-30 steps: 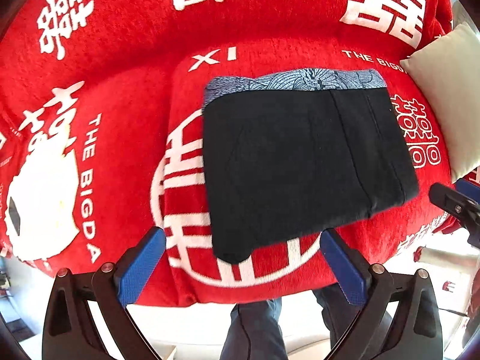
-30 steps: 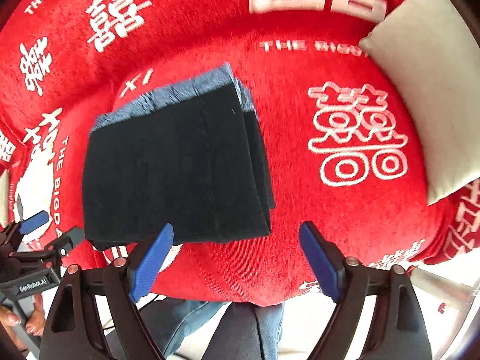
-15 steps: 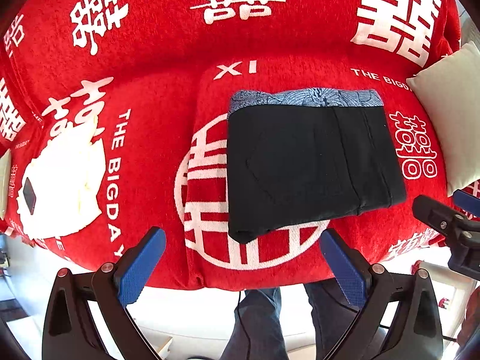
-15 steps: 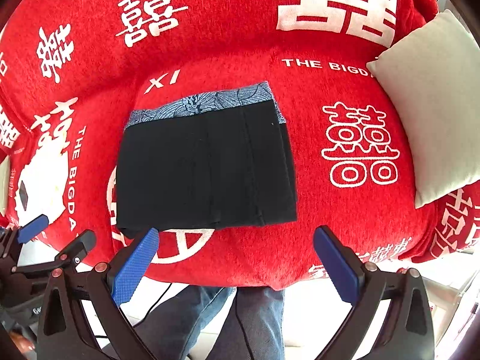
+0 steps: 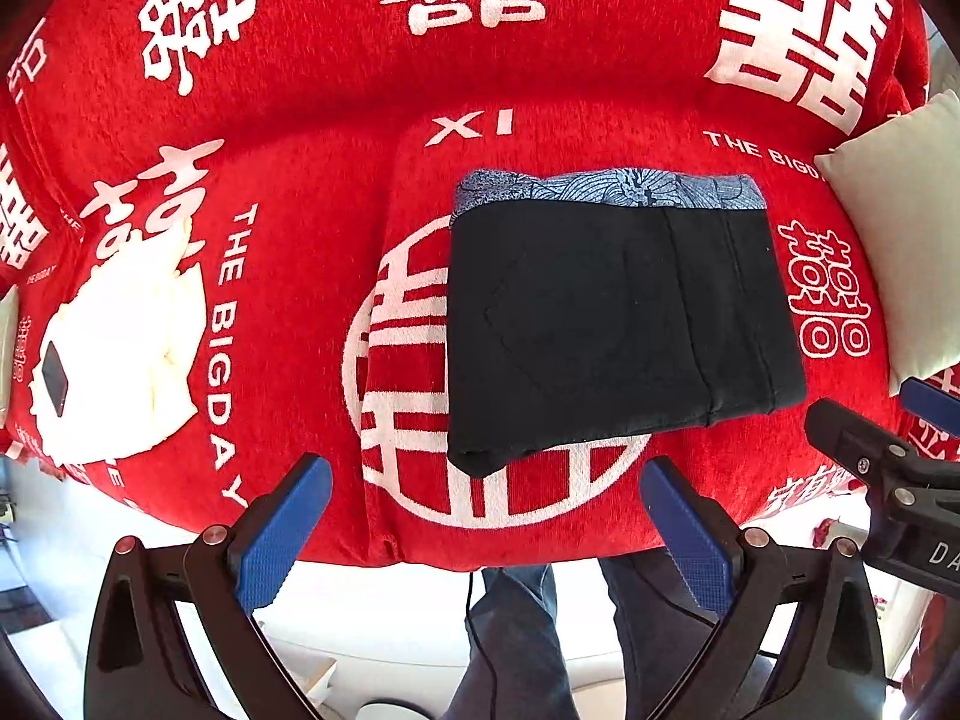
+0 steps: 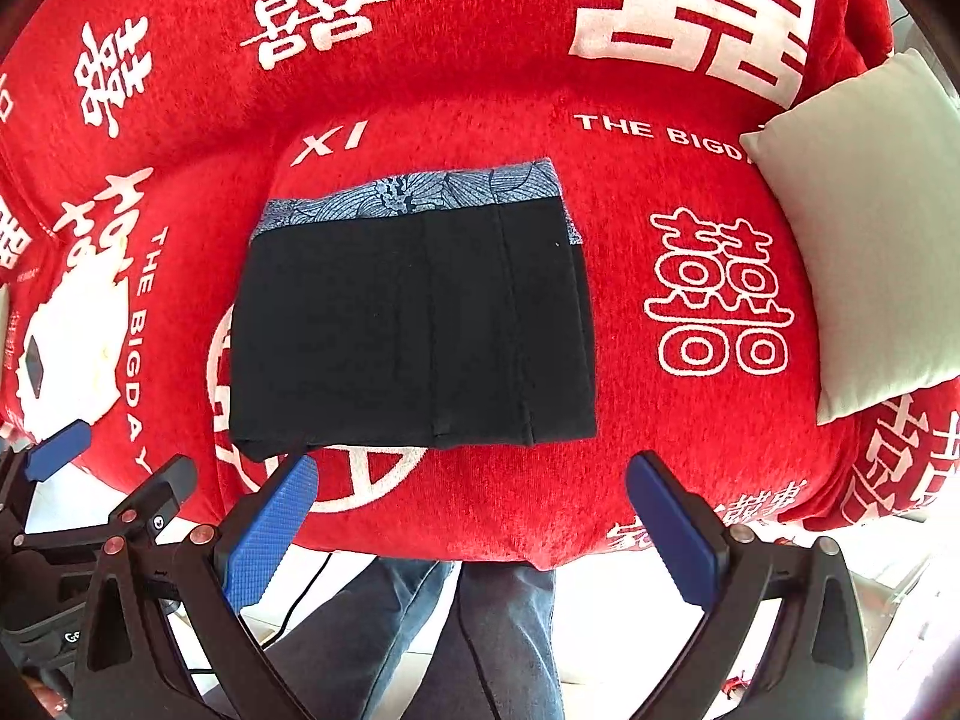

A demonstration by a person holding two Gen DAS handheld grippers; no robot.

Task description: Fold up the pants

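The black pants (image 5: 618,324) lie folded into a flat rectangle on the red sofa seat (image 5: 312,276), with a blue patterned lining strip along the far edge. They also show in the right wrist view (image 6: 414,330). My left gripper (image 5: 483,531) is open and empty, held back from the seat's front edge, below the pants. My right gripper (image 6: 468,531) is open and empty, also back from the seat's front edge. Neither touches the pants.
A cream cushion (image 6: 864,228) leans at the right of the sofa. A white cloth with a small dark object on it (image 5: 114,360) lies at the left. The person's legs in jeans (image 6: 468,642) stand below the seat edge.
Both grippers have pulled back and away from the sofa, so the folded pants look smaller and farther. The pants have not moved.
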